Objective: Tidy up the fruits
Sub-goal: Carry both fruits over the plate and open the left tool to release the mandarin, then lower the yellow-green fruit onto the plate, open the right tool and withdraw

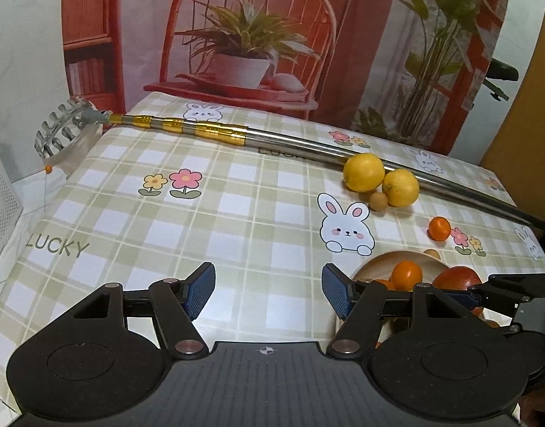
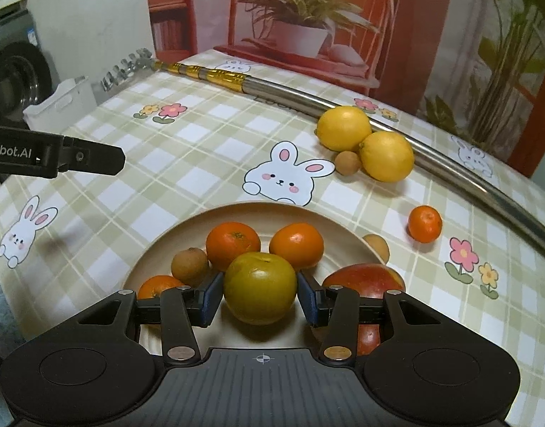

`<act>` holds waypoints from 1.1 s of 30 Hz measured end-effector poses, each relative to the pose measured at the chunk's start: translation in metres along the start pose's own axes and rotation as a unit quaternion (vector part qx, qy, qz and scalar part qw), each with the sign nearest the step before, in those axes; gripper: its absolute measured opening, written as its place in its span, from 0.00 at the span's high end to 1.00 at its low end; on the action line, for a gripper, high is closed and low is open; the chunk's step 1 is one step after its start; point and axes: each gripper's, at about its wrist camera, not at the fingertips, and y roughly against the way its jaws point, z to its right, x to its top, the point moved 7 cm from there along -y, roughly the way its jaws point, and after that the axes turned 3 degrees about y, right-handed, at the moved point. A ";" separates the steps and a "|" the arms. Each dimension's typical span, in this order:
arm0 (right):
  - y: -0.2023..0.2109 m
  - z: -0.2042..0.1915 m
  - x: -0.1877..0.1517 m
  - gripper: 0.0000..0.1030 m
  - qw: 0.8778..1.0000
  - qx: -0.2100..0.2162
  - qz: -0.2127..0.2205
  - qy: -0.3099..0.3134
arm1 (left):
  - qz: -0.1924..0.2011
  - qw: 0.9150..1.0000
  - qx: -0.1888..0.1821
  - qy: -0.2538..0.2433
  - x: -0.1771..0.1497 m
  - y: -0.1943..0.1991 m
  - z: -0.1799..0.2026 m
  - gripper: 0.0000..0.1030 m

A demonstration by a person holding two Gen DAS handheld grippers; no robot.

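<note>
Both my wrist cameras look forward over my jaws, low and close to the tabletop [image 1: 236,213], sharing the lemons [image 2: 343,128] ahead.

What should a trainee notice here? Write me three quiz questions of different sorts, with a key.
1. True or false: the left tongs are shut on a fruit.
2. What do the right tongs hold above the plate? A) a red apple B) the green fruit C) a mandarin
3. How many lemons lie on the tablecloth, outside the plate?

Key: 1 false, they stand open with nothing between them; 2 B; 3 two.
</note>
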 end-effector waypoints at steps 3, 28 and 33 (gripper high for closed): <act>-0.001 0.001 0.001 0.59 1.000 -0.003 0.000 0.004 | -0.001 1.000 0.002 0.000 0.000 -0.001 0.001 0.33; 0.061 0.078 0.016 0.57 0.989 -0.038 0.112 -0.091 | -0.001 1.000 -0.019 -0.017 0.004 -0.005 0.016 0.33; 0.072 0.106 0.011 0.57 0.983 -0.052 0.129 -0.120 | -0.003 0.999 -0.026 -0.024 0.007 -0.007 0.023 0.33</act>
